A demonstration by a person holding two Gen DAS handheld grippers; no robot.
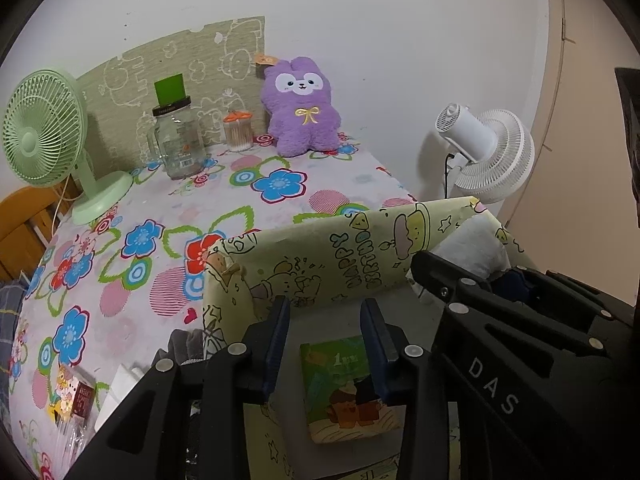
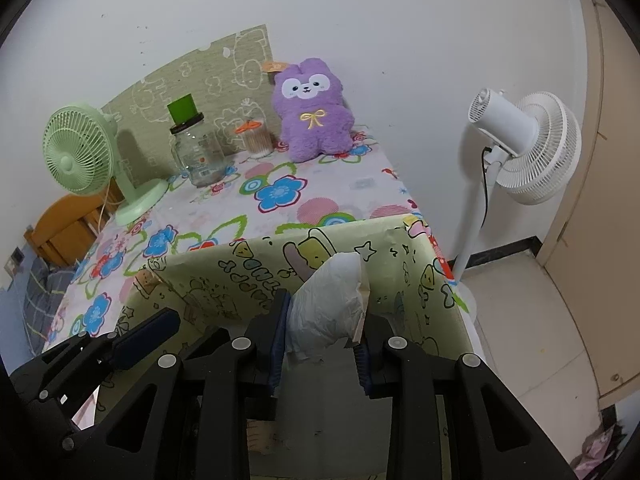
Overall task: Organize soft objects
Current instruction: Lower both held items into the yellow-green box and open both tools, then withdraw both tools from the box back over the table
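Note:
A box (image 1: 320, 256) wrapped in yellow cartoon paper stands at the table's near right corner. My left gripper (image 1: 326, 344) hangs open inside it, nothing pressed between its blue pads. Below those pads a flat green packet (image 1: 348, 392) lies on the box floor. My right gripper (image 2: 324, 340) is shut on a crumpled white soft pack (image 2: 332, 308) and holds it over the box (image 2: 240, 272) beside the far wall; that pack (image 1: 476, 248) also shows at the right of the left wrist view. A purple plush bunny (image 1: 300, 108) (image 2: 314, 112) sits against the wall at the back.
On the flowered tablecloth stand a green desk fan (image 1: 44, 132), a glass jar (image 1: 180, 140) with a green card behind it, and a cotton-swab pot (image 1: 239, 132). Small packets (image 1: 76, 396) lie at the near left. A white floor fan (image 2: 520, 148) stands right of the table.

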